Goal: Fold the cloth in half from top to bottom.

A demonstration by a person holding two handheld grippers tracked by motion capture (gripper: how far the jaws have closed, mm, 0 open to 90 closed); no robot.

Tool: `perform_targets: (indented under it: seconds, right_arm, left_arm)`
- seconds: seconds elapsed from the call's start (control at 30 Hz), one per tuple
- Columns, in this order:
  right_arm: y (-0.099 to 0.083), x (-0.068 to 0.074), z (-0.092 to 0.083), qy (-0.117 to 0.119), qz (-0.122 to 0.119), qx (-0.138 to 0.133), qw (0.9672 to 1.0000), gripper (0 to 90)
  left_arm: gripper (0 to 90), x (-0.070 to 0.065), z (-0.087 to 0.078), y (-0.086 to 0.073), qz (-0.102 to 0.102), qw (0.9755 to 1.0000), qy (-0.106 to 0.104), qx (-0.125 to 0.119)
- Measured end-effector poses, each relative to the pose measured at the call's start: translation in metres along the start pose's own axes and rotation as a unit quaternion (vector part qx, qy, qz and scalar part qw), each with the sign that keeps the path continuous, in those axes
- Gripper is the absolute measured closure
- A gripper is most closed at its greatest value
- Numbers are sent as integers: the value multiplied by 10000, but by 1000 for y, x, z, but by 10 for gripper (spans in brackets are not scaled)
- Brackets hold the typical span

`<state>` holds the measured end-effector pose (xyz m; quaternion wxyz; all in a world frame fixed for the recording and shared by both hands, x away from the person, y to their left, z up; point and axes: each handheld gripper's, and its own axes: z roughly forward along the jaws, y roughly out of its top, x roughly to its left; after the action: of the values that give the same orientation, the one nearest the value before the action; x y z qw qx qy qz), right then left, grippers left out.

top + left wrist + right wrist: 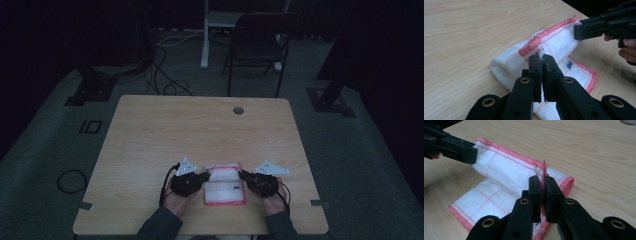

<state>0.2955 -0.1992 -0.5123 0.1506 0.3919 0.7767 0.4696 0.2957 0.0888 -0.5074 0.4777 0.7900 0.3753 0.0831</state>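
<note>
The white woven cloth with red stitched edges lies on the light wooden table, near the person's edge. The left gripper and the right gripper each pinch one raised corner.

grippers: black, brass rivets (grey three-cornered plates) | sleeves: dark grey

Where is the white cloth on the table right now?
In the high view the white cloth lies near the table's front edge, between the left gripper and right gripper, each pinching one of its side edges.
</note>
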Motion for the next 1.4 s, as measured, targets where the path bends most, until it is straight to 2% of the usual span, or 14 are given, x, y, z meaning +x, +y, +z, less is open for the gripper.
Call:
perform_targets:
  seconds: [0.23, 0.4, 0.5, 0.6, 0.73, 0.9, 1.0, 1.07, 1.27, 1.4]
  right_arm:
    - [-2, 6, -2, 38, -68, 13, 10000, 862]
    - [0, 9, -7, 50, -115, -91, 9999, 862]
    - [-5, 11, -5, 113, -151, 49, 9998, 861]
    - [-13, 13, -2, 154, -196, 241, 9994, 858]
    - [-16, 14, -2, 159, -191, 286, 9993, 855]
    - [-18, 12, -3, 180, -172, 306, 9992, 844]
    - [-20, 11, -3, 179, -74, 297, 9994, 758]
    - [-20, 5, -7, 204, 121, 130, 9996, 674]
    - [-18, -1, -12, 166, 265, -44, 9995, 617]
    - [-17, -3, -14, 144, 314, -151, 9993, 605]
  left_arm:
    - [872, -1, -6, -2, -44, 10000, 10, -63]
    - [871, -6, -13, -2, 46, 9999, 21, -119]
    - [870, -9, -12, -12, 66, 10000, -8, 36]
    - [866, -9, -10, -24, 3, 9998, -28, 192]
    - [864, -8, -9, -30, -46, 9997, -38, 241]
    - [861, -10, -10, -34, 10, 9995, -45, 303]
    - [856, -10, -10, -36, 20, 9994, -32, 333]
    - [841, -11, -11, -37, 41, 9994, -34, 349]
    - [834, -15, -11, -46, 83, 9989, -61, 452]
    - [825, -16, -13, -52, 172, 9985, 40, 512]
